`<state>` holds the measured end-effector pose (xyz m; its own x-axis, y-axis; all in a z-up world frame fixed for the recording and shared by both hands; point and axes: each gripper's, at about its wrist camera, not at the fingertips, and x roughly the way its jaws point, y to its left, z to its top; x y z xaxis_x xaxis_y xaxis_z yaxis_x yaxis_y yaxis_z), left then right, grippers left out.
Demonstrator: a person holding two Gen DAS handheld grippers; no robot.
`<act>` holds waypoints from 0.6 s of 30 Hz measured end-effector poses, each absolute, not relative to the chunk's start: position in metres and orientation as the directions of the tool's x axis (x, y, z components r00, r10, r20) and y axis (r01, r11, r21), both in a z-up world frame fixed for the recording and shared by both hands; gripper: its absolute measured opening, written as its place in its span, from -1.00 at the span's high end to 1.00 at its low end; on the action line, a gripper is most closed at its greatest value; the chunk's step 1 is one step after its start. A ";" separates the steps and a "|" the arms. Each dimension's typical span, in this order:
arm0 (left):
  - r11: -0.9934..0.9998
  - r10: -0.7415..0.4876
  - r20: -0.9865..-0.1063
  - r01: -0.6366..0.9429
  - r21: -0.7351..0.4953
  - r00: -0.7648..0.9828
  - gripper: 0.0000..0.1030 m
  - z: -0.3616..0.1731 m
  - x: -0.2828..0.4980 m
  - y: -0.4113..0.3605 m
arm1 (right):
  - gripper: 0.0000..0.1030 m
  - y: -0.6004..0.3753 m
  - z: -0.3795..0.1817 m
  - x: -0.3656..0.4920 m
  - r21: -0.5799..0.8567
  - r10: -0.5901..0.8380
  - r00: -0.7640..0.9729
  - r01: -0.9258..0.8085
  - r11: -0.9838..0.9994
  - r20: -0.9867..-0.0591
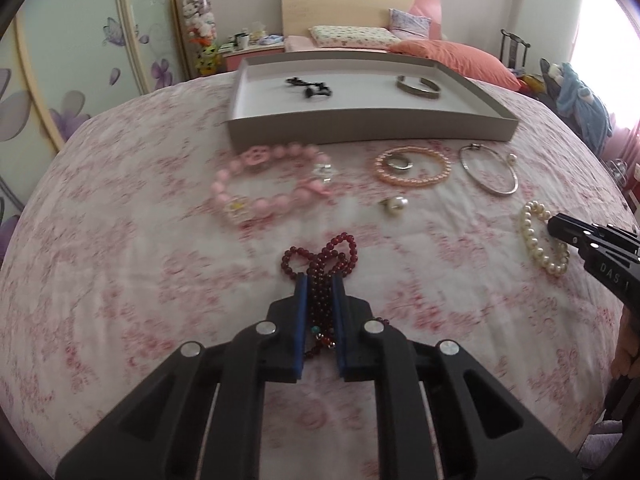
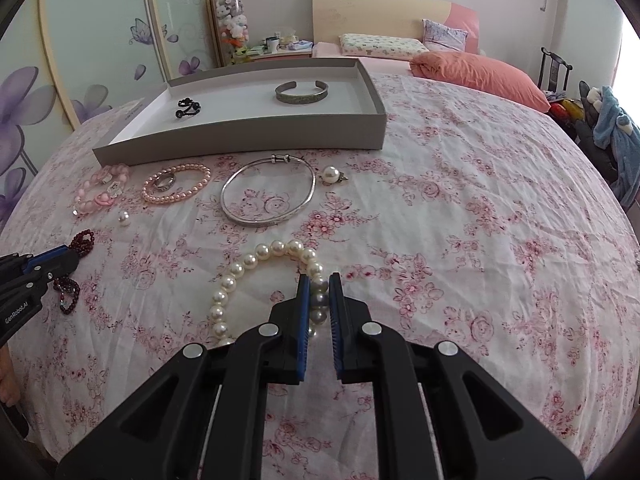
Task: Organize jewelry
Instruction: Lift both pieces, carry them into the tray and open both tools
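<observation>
Left wrist view first: the left gripper [image 1: 320,280] is clamped on the dark red bead strand [image 1: 320,258], which is bunched between the blue pads [image 1: 303,300]. 2 loops poke out past the tips and the rest trails back toward the camera, so its long axis runs along the fingers, aimed at the grey tray [image 1: 372,120] sitting further up the floral bedspread [image 1: 120,280]. The tray already has a black beaded piece [image 1: 309,87] and a metal cuff [image 1: 418,87] in it, so I'd say we're at the grab stage for 2 more pieces. Between gripper and tray sit the pink bead bracelet [image 1: 270,182], a peach pearl bracelet [image 1: 413,167] with a ring [image 1: 398,161] inside it, and a silver bangle [image 1: 489,172]. Right wrist view: the right gripper [image 2: 319,280] has its fingers closed down on the near-right side of the white pearl bracelet [image 2: 264,280], a few pearls pinched between them, while the loop lies flat on the bedspread, curving away to the left. The stretch in the pads runs along the fingers too. Next move, I reckon: lift both clear without snagging the bangle or the loose pearl pendant [image 2: 332,175], carry forward over the tray wall, and set them in bare spots.
</observation>
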<state>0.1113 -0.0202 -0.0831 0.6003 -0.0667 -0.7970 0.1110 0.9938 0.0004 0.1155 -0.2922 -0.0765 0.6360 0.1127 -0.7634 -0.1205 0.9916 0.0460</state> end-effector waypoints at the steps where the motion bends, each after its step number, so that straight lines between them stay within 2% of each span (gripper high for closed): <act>1: 0.994 -0.064 -0.796 0.106 0.000 0.602 0.75 -0.083 0.111 -0.018 | 0.79 -0.291 -0.077 0.116 0.048 0.116 0.636 -0.124 0.991 -0.763; 18: 0.996 -0.063 -0.788 0.094 -0.006 0.612 0.75 -0.082 0.106 -0.019 | 0.79 -0.294 -0.077 0.116 0.076 0.142 0.633 -0.131 0.989 -0.761</act>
